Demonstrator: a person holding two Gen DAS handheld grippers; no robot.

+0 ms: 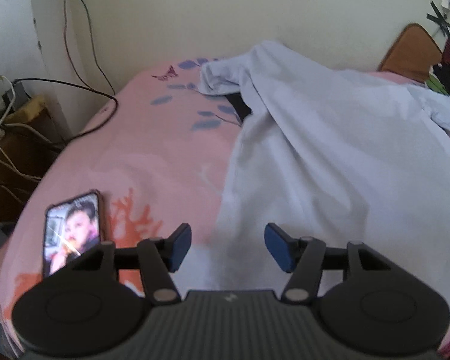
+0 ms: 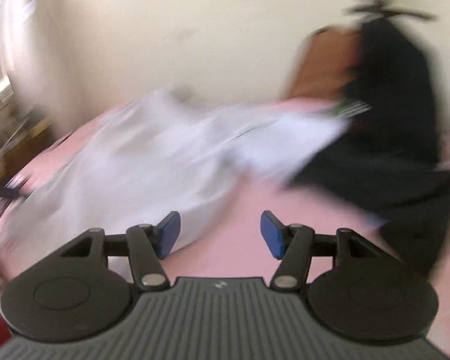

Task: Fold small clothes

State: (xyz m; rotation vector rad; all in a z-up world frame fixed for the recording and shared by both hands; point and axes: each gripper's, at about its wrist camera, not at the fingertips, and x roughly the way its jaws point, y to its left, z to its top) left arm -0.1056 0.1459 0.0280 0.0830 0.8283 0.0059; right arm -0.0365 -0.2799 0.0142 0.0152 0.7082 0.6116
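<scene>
Writing on phone (image 1: 72, 234) screen too blurred to read.

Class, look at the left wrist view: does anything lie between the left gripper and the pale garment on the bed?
Nothing visible does. The left gripper stands open right over the near edge of the pale garment. The phone lies off to one side on the pink bedsheet.

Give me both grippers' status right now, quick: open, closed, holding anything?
Left gripper: open, nothing held, above the white garment.
Right gripper: open, nothing held, over the pink bedsheet.
</scene>
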